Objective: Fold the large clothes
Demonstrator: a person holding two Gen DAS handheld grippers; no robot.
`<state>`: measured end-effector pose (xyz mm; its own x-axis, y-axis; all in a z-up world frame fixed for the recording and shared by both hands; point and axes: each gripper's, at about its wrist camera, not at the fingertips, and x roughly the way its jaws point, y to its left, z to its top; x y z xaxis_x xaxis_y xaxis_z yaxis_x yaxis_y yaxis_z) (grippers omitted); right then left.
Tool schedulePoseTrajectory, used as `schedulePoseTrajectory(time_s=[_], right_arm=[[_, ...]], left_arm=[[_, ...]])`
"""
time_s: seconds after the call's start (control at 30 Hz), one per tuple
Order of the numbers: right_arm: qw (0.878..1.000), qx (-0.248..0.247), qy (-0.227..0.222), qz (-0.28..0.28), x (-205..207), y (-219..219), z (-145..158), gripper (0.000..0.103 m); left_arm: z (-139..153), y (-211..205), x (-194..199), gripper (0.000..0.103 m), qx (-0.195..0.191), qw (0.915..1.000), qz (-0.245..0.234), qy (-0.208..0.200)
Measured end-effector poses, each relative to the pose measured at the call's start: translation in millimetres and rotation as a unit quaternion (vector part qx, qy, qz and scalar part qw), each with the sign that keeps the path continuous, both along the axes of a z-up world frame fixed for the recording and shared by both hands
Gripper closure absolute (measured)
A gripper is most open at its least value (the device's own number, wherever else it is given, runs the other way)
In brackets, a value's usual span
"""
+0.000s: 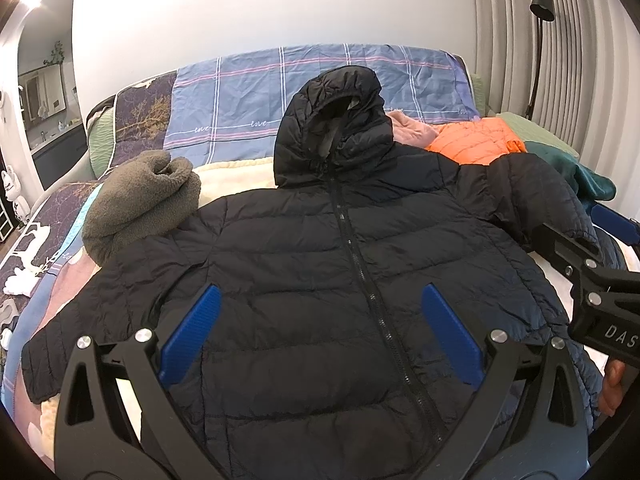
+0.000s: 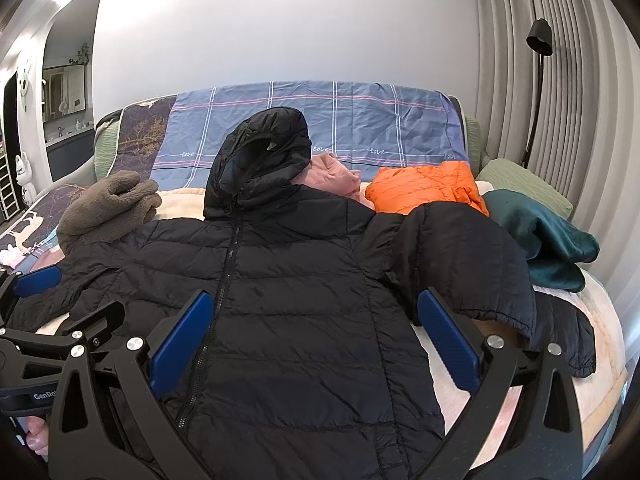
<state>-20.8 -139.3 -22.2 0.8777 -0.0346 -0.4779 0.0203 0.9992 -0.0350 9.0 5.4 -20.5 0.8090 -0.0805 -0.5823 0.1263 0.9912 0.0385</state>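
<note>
A black hooded puffer jacket [image 1: 304, 280] lies face up on the bed, zipped shut, hood [image 1: 332, 120] at the far end. Its left sleeve [image 1: 80, 328] stretches out flat. Its right sleeve [image 2: 480, 264] is bent over on itself beside the body [image 2: 288, 300], with the cuff [image 2: 576, 340] toward the bed's right side. My left gripper [image 1: 322, 332] hovers open over the jacket's lower chest, holding nothing. My right gripper [image 2: 314, 340] is open too, its right pad [image 2: 444, 336] close against the bent sleeve's edge. Each gripper shows at the edge of the other's view.
A grey fleece [image 1: 140, 200] sits bundled at the jacket's left shoulder. Pink [image 2: 336, 178], orange [image 2: 428, 186] and teal [image 2: 548, 240] garments lie behind the right shoulder. A blue plaid sheet [image 1: 248, 96] covers the headboard. A floor lamp [image 2: 536, 92] and curtains [image 2: 580, 80] stand at right.
</note>
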Motion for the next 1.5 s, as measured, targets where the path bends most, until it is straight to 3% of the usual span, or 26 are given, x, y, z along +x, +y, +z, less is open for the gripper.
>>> schedulePoseTrajectory(time_s=[0.23, 0.37, 0.47, 0.5, 0.6, 0.7, 0.83, 1.03, 1.13, 1.23, 1.27, 1.3, 1.33, 1.4, 1.5], right_arm=[[1.000, 0.005, 0.008, 0.013, 16, -4, 5, 0.001], [0.999, 0.027, 0.013, 0.028, 49, -15, 16, 0.002], [0.999, 0.038, 0.017, 0.031, 84, -23, 27, 0.019], [0.998, 0.041, 0.026, 0.036, 102, -25, 31, 0.026], [0.994, 0.071, 0.056, 0.065, 155, -31, 41, 0.037], [0.990, 0.096, 0.059, 0.081, 210, -36, 53, 0.037], [0.983, 0.125, 0.089, 0.103, 285, -40, 56, 0.037], [0.965, 0.195, 0.138, 0.105, 373, -41, 32, 0.023], [0.953, 0.232, 0.156, 0.120, 403, -36, 18, 0.020], [0.941, 0.267, 0.165, 0.122, 427, -31, 6, 0.020], [0.939, 0.278, 0.162, 0.121, 433, -29, 3, 0.026], [0.937, 0.284, 0.159, 0.128, 436, -26, 4, 0.065], [0.936, 0.284, 0.159, 0.136, 438, -22, 5, 0.095], [0.942, 0.267, 0.125, 0.161, 423, -12, 22, 0.096], [0.947, 0.225, 0.062, 0.219, 378, -2, 58, 0.096]], left_arm=[[5, 1, 12, 0.002, -0.008, 1.0000, -0.005, -0.001], [10, 7, 36, 0.002, -0.018, 0.9998, -0.010, -0.002], [23, 12, 66, 0.003, -0.008, 0.9997, -0.008, -0.020], [27, 13, 77, 0.007, -0.002, 0.9997, -0.008, -0.023], [43, 16, 125, 0.023, 0.010, 0.9995, -0.011, -0.027], [57, 19, 183, 0.032, -0.007, 0.9998, -0.018, -0.009], [60, 17, 261, 0.032, -0.009, 0.9998, -0.013, 0.015], [27, 21, 369, 0.022, -0.060, 0.9952, 0.007, 0.077], [13, 25, 401, 0.017, -0.091, 0.9919, 0.010, 0.088], [-1, 22, 423, 0.018, -0.094, 0.9905, 0.015, 0.099], [-4, 19, 427, 0.024, -0.091, 0.9904, 0.014, 0.103], [-8, 17, 431, 0.055, -0.090, 0.9900, 0.010, 0.109], [-12, 16, 434, 0.089, -0.101, 0.9870, -0.004, 0.125], [-11, 20, 426, 0.095, -0.136, 0.9818, -0.026, 0.129], [20, 25, 385, 0.096, -0.123, 0.9885, -0.057, 0.067]])
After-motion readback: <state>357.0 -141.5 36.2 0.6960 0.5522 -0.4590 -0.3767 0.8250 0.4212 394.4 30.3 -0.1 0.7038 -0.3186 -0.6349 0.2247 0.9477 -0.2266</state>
